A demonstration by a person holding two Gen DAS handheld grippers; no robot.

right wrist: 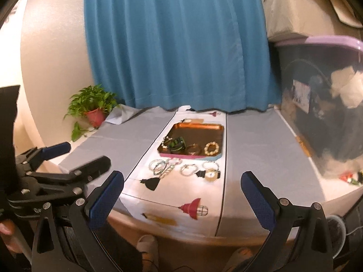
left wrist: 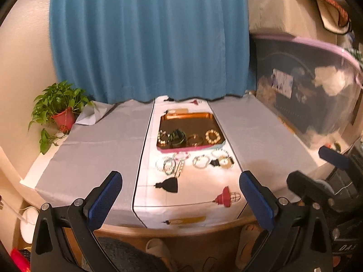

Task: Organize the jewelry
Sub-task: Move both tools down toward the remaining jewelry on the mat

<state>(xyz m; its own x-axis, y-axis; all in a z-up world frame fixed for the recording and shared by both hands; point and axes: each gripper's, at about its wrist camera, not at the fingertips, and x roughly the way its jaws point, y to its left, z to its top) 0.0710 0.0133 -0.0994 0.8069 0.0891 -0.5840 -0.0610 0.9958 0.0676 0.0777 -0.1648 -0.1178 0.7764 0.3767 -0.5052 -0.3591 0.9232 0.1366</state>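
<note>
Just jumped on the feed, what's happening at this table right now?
A person holds two grippers back from the table edge, both open and empty: the left gripper and the right gripper. On the patterned runner, a copper tray already holds a few pieces along its near side, including a gold bead bracelet. Several more bracelets and a watch lie loose in front of the tray, not yet picked up.

Both grippers, left gripper [left wrist: 180,200] and right gripper [right wrist: 182,200]: black plastic frames, silver screws at pivots, blue textured finger pads [right wrist: 104,200]. White lettering on right gripper's body.
</note>
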